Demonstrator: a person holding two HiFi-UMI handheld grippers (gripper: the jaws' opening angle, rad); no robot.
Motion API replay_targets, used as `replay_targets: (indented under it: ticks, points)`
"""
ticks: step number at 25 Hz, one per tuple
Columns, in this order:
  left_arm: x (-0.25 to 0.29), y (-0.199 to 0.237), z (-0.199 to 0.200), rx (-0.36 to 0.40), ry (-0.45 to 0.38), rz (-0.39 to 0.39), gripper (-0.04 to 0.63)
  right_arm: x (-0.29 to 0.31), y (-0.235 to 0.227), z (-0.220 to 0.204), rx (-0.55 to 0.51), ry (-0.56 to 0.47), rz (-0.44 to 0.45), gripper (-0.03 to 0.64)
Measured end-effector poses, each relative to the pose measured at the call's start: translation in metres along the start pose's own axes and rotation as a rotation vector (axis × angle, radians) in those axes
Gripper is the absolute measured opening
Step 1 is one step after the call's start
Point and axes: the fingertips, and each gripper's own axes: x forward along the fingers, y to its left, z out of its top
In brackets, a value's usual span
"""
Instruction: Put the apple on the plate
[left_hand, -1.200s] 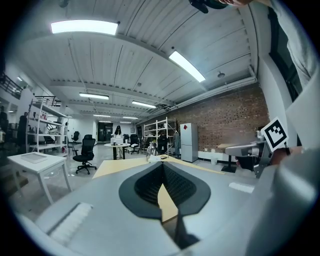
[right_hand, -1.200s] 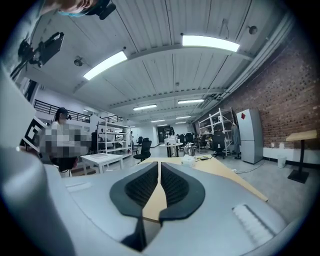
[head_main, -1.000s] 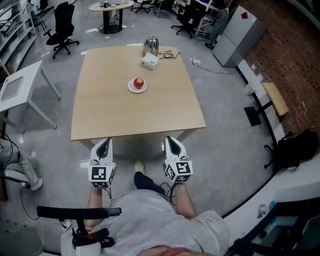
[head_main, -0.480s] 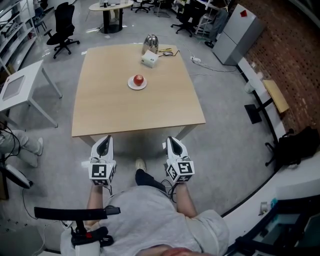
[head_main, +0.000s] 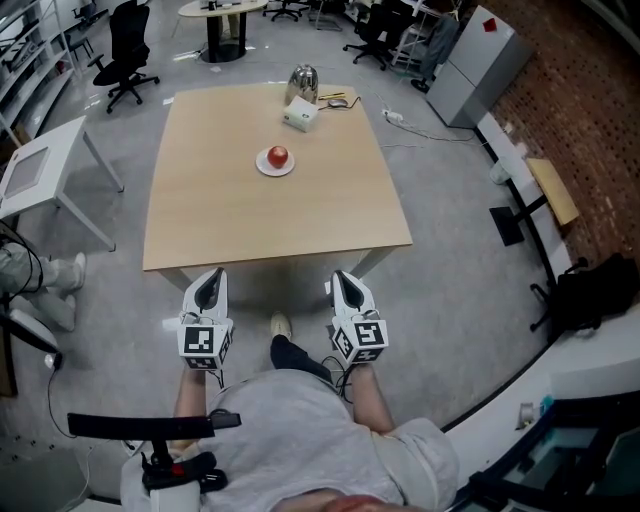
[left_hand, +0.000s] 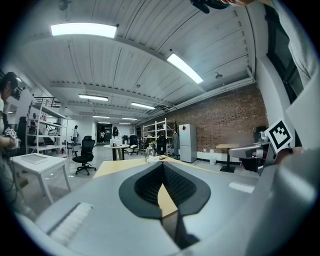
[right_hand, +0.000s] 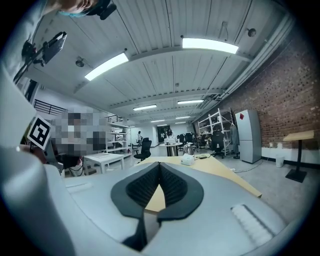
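Pale wood makes up the table (head_main: 220, 220), and both pairs of tongs are held short of its near edge, over the grey floor. The left tongs (head_main: 210, 279) and the right tongs (head_main: 343, 281) point level toward the table, side by side but apart, with the person's shoe (head_main: 281, 326) on the floor between them.

In the left gripper view, the left tongs' ribbed black pads meet at their tips with nothing between them, leaving only a wedge of tabletop showing behind. The right gripper view shows the right tongs closed and empty in the same way.

The apple (head_main: 278, 156) is red and sits on the small white plate (head_main: 266, 169), well ahead of both tongs and roughly midway between the lines they point along. It lies past the table's middle, toward the far side. It looks round from above, with no long axis to name. Its stem is too small to tell which way it points.

Farther from the tongs than the plate, a white box (head_main: 300, 117) stands near the far edge, with a shiny metal kettle (head_main: 302, 82) just behind it. A white side table (head_main: 40, 165) stands off to the left tongs' outer side.
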Motion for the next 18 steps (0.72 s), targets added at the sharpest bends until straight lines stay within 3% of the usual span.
replay_targets:
  ticks: [18]
  points:
    - [0.0023,0.0060,-0.0042,0.001,0.011,0.003,0.020,0.0091,0.0048,0.0015,0.014,0.006,0.021,0.005]
